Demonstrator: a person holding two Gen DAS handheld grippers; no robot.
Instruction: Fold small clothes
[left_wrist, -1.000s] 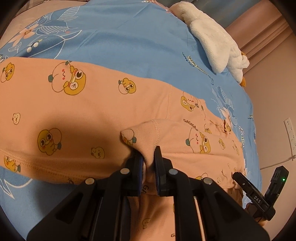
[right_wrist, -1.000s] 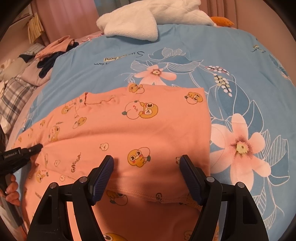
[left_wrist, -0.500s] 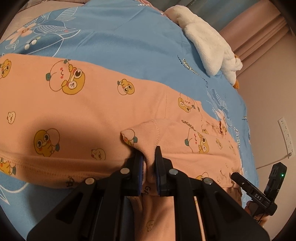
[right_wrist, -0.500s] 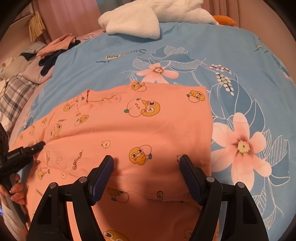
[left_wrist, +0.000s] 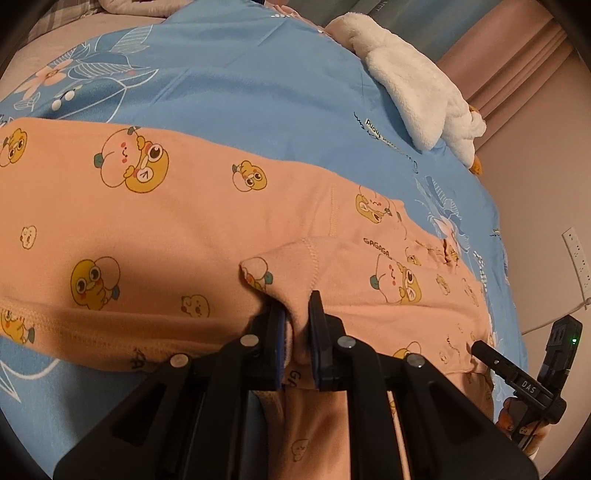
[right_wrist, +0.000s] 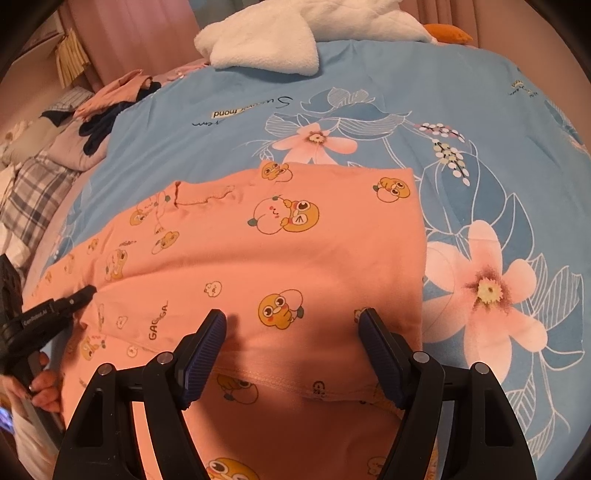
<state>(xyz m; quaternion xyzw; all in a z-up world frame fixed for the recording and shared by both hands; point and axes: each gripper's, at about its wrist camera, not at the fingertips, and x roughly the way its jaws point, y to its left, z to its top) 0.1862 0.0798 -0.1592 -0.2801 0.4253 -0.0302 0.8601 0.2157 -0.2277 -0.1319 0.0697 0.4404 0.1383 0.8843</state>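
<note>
On the bed (right_wrist: 369, 96), nothing shifts: left gripper (left_wrist: 297, 314) stays clenched on the peach garment's (left_wrist: 184, 221) fold, right gripper (right_wrist: 293, 345) hovers released, so folding is paused.

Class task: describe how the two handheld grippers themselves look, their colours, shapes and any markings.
Both are black, angular frames with silver rivets. The right gripper has ribbed dark-blue pads. The left gripper shows a blue pad edge; seen from the right, its side carries small white lettering.
</note>
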